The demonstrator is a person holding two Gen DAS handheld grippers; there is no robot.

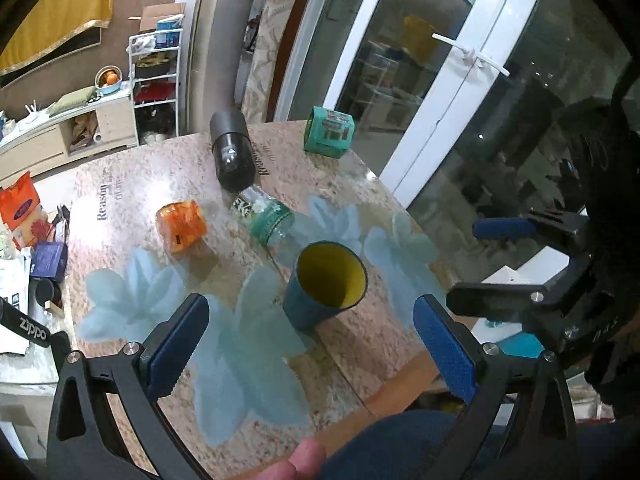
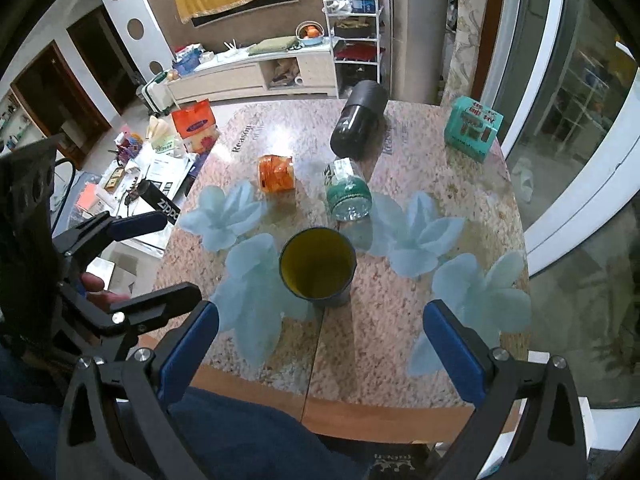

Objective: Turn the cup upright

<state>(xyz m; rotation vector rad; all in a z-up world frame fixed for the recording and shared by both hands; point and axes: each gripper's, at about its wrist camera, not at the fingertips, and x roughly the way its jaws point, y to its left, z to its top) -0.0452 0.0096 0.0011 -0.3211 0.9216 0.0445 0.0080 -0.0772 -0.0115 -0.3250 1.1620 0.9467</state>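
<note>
A dark blue cup with a yellow inside [image 1: 326, 282] stands upright, mouth up, on the table with the pale blue flower print [image 1: 132, 184]. It also shows in the right wrist view [image 2: 317, 266]. My left gripper [image 1: 310, 344] is open and empty, held above the table's near edge, short of the cup. My right gripper [image 2: 322, 354] is open and empty, also short of the cup. The right gripper shows in the left wrist view [image 1: 476, 266] at the right, and the left gripper shows in the right wrist view [image 2: 154, 254] at the left.
Behind the cup lie a clear bottle with a green label [image 2: 347, 192], a black cylinder [image 2: 359, 120] and an orange jar [image 2: 277, 173]. A teal box [image 2: 472, 128] stands at the far right corner. A cluttered side table [image 2: 152, 168] is at the left. A glass door [image 2: 580, 120] is at the right.
</note>
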